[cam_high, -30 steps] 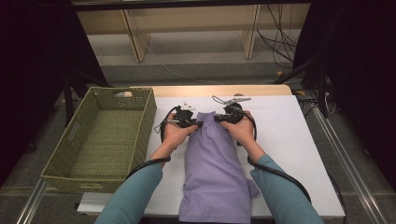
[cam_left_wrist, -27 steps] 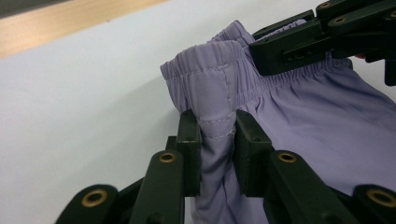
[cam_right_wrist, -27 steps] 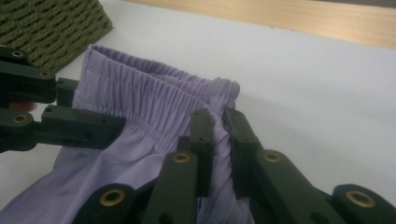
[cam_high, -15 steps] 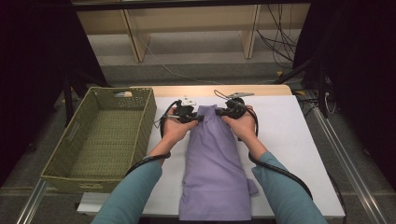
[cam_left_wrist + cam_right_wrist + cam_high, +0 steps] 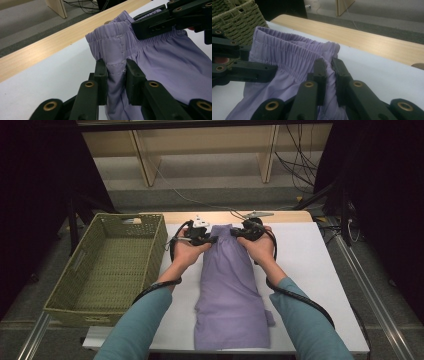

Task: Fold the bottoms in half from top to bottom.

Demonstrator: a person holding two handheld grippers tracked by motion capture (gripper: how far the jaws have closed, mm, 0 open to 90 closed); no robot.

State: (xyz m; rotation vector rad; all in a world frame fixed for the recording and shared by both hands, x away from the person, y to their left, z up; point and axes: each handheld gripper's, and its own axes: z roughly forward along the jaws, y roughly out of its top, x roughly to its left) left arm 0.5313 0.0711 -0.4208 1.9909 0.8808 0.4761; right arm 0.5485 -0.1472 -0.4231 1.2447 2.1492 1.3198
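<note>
High view shows us pinching the purple shorts (image 5: 231,285) by their waistband with the left gripper (image 5: 202,239) and right gripper (image 5: 239,233) above the table (image 5: 320,270); a shallow pinch could let the elastic slip out.

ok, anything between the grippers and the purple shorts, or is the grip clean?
Nothing visible in the way. The left gripper and right gripper are each shut directly on the elastic waistband of the purple shorts, one at each end, fabric pinched between the jaws.

no readable text, labels, brands or numbers anywhere
</note>
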